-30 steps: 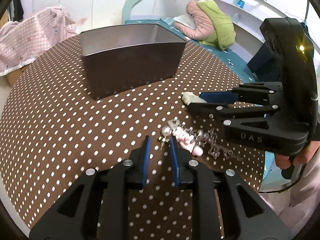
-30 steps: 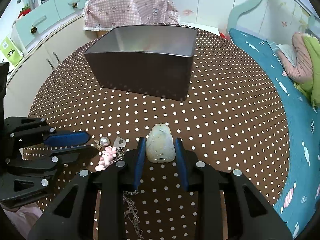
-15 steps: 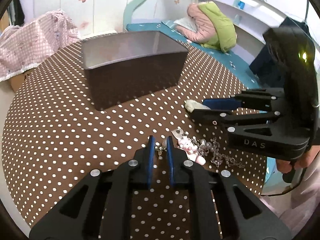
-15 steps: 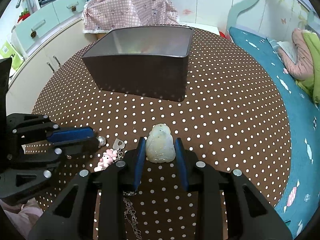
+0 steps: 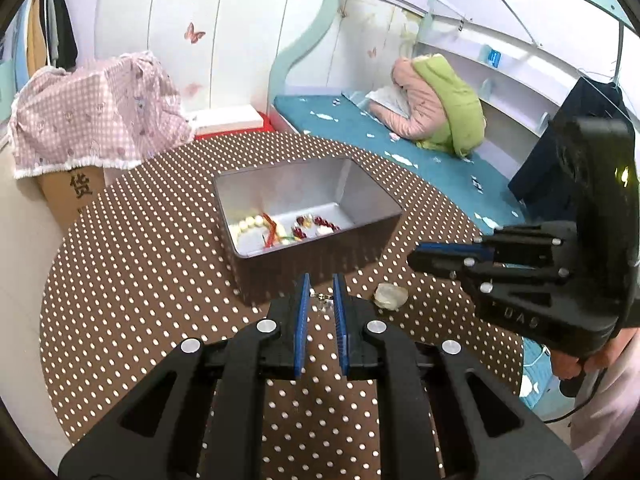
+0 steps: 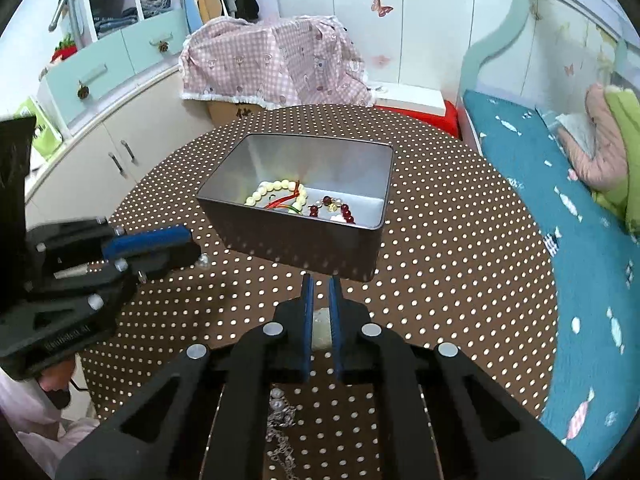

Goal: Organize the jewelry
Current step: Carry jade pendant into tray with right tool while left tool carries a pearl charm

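Observation:
A dark metal box [image 5: 372,226] [image 6: 300,240] stands on the dotted table with a pale bead bracelet [image 6: 280,190] and a dark red bead bracelet [image 6: 340,210] inside. My left gripper [image 5: 320,300] is shut on a small pearl earring [image 5: 322,304], lifted above the table near the box's front wall; the pearl [image 6: 204,261] shows at its tips in the right wrist view. My right gripper [image 6: 321,292] has narrow jaws above a pale jade pendant [image 6: 321,328] [image 5: 390,295] that lies on the table. A silver chain [image 6: 280,428] lies below the right gripper.
The round table [image 5: 140,280] has a brown white-dotted cloth. A bed with blue cover [image 6: 580,220] lies to the right. A pink checked cloth covers a cardboard box [image 5: 92,120] beyond the table. White cabinets [image 6: 100,120] stand at the left.
Both grippers have risen, so the box's inside now shows. My left gripper closed on the pearl earring and lifted it. My right jaws narrowed; the jade pendant stays on the table.

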A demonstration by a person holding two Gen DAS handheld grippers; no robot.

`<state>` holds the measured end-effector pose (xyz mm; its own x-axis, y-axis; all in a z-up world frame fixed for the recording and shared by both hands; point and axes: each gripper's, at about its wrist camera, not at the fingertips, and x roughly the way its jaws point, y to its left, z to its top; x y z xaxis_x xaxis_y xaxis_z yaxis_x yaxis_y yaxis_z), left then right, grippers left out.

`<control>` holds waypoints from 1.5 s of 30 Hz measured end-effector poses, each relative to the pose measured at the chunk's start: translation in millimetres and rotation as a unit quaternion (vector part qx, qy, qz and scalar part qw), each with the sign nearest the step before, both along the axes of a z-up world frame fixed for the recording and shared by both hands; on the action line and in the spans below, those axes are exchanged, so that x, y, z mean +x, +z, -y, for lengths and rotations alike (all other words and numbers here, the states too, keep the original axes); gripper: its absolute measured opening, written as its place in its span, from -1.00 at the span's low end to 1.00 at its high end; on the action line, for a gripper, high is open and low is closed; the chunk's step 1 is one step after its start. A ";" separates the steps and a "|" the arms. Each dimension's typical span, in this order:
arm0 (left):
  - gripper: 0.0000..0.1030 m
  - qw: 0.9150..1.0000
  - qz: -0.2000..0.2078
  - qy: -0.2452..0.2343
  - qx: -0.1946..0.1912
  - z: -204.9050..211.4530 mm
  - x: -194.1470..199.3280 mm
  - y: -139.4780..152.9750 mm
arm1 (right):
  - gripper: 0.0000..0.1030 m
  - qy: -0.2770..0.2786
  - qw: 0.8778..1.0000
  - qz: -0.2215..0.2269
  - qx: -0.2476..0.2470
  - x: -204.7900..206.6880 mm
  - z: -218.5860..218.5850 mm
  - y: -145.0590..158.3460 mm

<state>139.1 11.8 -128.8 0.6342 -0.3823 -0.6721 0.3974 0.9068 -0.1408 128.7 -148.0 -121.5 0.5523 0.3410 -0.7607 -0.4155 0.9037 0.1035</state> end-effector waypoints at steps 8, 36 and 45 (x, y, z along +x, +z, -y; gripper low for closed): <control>-0.76 1.000 -0.020 0.001 -0.009 -2.9 -3.8 -10.6 | -0.10 0.000 0.999 -0.039 -0.016 2.4 -8.1 -34.2; -0.76 0.999 -0.029 0.010 -0.018 -4.4 -3.7 -13.1 | -0.24 -0.009 0.999 -0.028 -0.029 9.5 -14.3 -37.9; -0.76 1.000 0.000 0.006 -0.029 -2.2 8.5 9.8 | -0.24 -0.014 1.000 0.014 0.000 10.9 -7.3 4.9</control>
<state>147.6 14.0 -119.1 0.6380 -0.4141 -0.6492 0.3871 0.9013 -0.1944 139.6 -140.8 -116.6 0.5824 0.3251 -0.7450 -0.3929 0.9149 0.0921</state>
